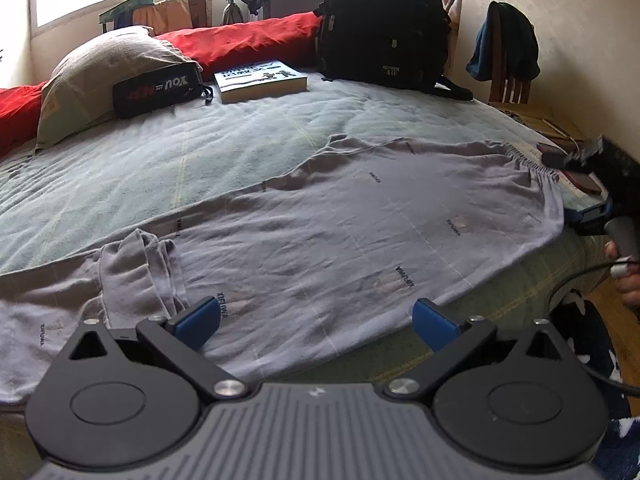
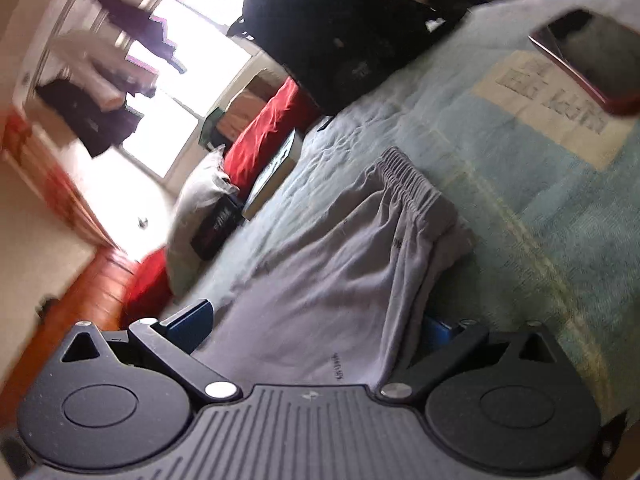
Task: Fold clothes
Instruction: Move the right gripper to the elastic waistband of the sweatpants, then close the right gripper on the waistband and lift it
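Near me, my left gripper (image 1: 316, 322) hangs wide open over the near edge of the grey pants (image 1: 360, 232), holding nothing. The pants lie flat across the bed (image 1: 160, 168), their waistband at the right. My right gripper (image 2: 316, 330) is open too, with pants cloth lying between its fingers. Far back sit a book (image 1: 260, 80), a pillow (image 1: 100, 68) and a black backpack (image 1: 380, 20).

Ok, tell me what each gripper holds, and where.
Left gripper: open, holds nothing. Right gripper: open around the shorts' near edge by the waistband, not clamped.
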Action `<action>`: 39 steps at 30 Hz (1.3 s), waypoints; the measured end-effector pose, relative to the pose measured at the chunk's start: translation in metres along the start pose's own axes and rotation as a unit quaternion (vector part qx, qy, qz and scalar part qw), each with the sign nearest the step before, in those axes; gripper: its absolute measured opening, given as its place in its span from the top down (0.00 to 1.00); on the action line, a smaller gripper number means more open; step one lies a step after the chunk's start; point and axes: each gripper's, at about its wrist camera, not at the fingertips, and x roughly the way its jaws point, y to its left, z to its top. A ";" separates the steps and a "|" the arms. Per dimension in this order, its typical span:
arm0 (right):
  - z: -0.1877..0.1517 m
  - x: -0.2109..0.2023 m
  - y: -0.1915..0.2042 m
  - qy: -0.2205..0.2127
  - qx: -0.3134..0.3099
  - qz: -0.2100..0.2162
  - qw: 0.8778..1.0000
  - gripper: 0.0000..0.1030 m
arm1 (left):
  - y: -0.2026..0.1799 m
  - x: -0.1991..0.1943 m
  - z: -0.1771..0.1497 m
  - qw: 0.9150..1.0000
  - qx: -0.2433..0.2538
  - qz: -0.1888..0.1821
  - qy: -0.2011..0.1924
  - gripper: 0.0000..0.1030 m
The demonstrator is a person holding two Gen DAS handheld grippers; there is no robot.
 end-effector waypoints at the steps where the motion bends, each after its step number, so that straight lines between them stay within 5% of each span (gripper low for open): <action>1: 0.001 0.002 -0.001 -0.004 0.000 0.001 1.000 0.00 | 0.000 -0.001 0.000 1.000 0.000 0.000 -0.001 0.01; 8: 0.035 0.029 -0.020 -0.030 0.053 0.033 0.998 0.00 | 0.004 -0.002 -0.001 1.000 -0.011 0.000 -0.003 0.01; 15: 0.008 0.024 -0.009 -0.027 0.021 0.056 0.998 0.00 | 0.006 0.002 -0.001 1.000 -0.014 0.001 0.000 0.01; 19: 0.023 0.030 -0.026 -0.051 0.060 0.075 0.994 0.02 | 0.007 0.002 -0.003 1.000 -0.017 0.003 0.001 0.01; 22: 0.024 0.030 -0.033 -0.067 0.070 0.067 0.993 0.13 | 0.009 0.002 -0.004 1.000 -0.024 0.006 0.003 0.01; 27: 0.013 0.023 -0.053 -0.080 0.059 0.051 0.994 0.65 | 0.010 -0.001 -0.004 1.000 -0.025 0.005 0.001 0.01; 33: 0.020 0.030 -0.051 -0.068 0.076 0.022 0.995 0.70 | 0.007 -0.003 -0.004 1.000 -0.021 0.006 0.001 0.01; 34: 0.019 0.030 -0.052 -0.069 0.076 0.015 0.995 0.74 | 0.006 -0.003 -0.004 1.000 -0.020 0.006 0.001 0.01; 35: 0.018 0.031 -0.053 -0.070 0.076 0.007 0.995 0.91 | 0.006 -0.003 -0.004 1.000 -0.019 0.006 0.001 0.01; 39: 0.017 0.033 -0.050 -0.064 0.058 -0.018 0.996 0.95 | 0.006 -0.006 -0.005 1.000 -0.017 0.010 0.002 0.01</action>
